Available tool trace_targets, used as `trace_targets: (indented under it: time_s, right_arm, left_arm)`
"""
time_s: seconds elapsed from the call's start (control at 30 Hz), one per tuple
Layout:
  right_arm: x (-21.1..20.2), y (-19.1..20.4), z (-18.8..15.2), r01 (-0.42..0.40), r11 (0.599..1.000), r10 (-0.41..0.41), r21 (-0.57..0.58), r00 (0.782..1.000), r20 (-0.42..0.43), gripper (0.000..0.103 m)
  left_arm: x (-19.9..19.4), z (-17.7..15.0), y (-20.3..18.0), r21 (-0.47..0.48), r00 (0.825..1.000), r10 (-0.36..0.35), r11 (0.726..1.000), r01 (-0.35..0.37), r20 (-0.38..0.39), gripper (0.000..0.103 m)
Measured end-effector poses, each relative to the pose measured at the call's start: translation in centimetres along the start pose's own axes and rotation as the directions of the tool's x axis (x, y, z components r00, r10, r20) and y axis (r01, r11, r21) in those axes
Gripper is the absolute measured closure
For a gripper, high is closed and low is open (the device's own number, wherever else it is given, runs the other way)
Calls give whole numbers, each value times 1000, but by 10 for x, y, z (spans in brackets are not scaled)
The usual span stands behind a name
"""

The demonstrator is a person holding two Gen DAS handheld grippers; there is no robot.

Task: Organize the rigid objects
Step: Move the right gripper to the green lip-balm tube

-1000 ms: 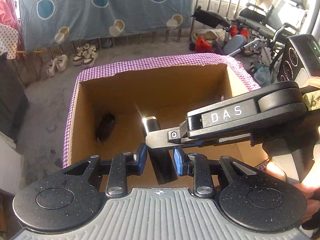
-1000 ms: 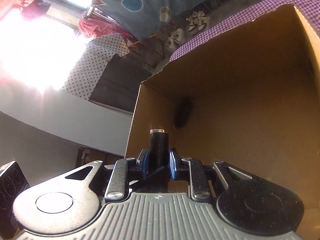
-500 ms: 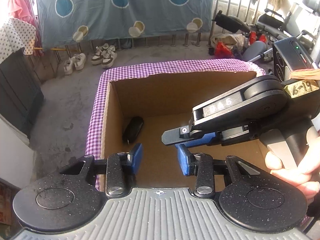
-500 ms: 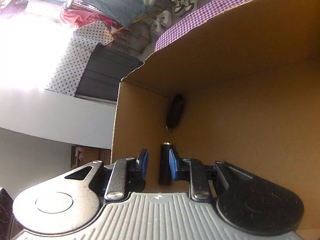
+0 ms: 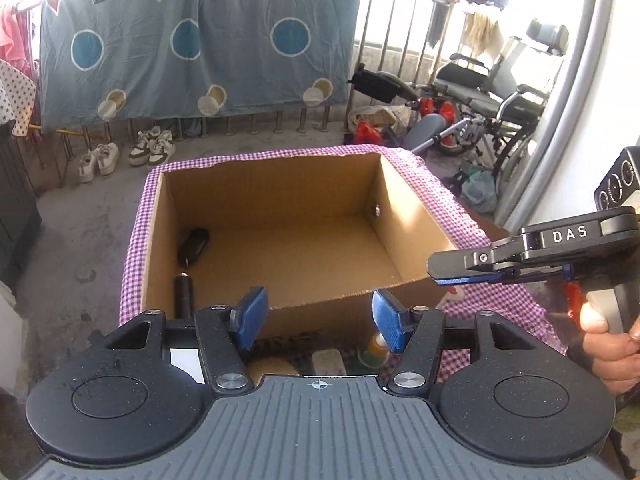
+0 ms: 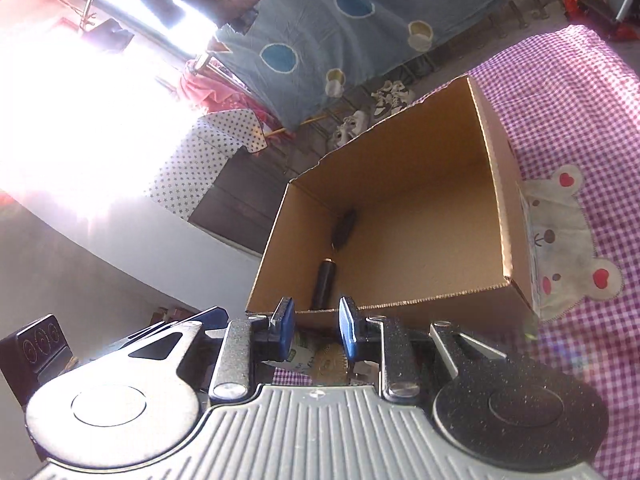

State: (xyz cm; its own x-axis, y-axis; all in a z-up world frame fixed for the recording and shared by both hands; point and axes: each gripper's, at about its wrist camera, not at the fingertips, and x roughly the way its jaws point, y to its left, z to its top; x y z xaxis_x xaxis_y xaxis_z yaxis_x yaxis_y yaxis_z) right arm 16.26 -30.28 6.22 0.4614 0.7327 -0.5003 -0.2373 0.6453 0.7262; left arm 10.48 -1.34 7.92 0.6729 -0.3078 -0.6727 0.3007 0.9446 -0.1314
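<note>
The black cylinder (image 5: 183, 294) lies on the floor of the cardboard box (image 5: 280, 184), against the left wall near the front corner, with the dark oval object (image 5: 194, 245) just beyond it along the same wall; both count as put away. The left gripper (image 5: 316, 320) hangs above the box's near edge with its blue pads well apart and nothing between them; its jaws have just been opening. The right gripper (image 6: 316, 330) shows a narrow gap between its pads, also holding nothing, and its jaws have just been opening a little; in the left view it sits off to the right of the box, over the purple checked cloth (image 6: 580, 128). The main risk from here lies in the next pickup. Several small items (image 5: 352, 356) rest on the cloth just in front of the box, partly hidden behind the grippers, and what they are cannot be told clearly. A narrowly opened right gripper could nudge one instead of straddling it, pushing it against the box wall or off the table. The soft cloth may bunch under a descending fingertip and tip a light item. A low sweep toward those items could also catch the box's front rim and shift the box.
</note>
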Motion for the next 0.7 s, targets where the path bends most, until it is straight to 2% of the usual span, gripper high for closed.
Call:
trace_targets:
  time_s: [0.1,0.23,0.33,0.57,0.7]
  right_arm:
    - [-4,-9,-33,57,998,-57,-2,998,17,66]
    - [18,-26,-75,179,984,-179,-3,984,2,65]
    - [34,-33,-92,234,972,-234,-14,972,-18,65]
    - [71,-29,-99,300,951,-305,-82,951,-55,66]
    - [79,-23,-101,321,939,-329,-128,943,-50,71]
  left_arm:
    - [9,-23,-15,40,999,-31,999,32,-26,45]
    - [33,-63,-43,129,995,-44,990,56,-94,46]
    - [50,-86,-57,181,989,-34,982,60,-145,48]
    - [76,-105,-71,215,984,-13,975,52,-179,61]
    - [77,-108,-71,236,986,-6,971,46,-167,62]
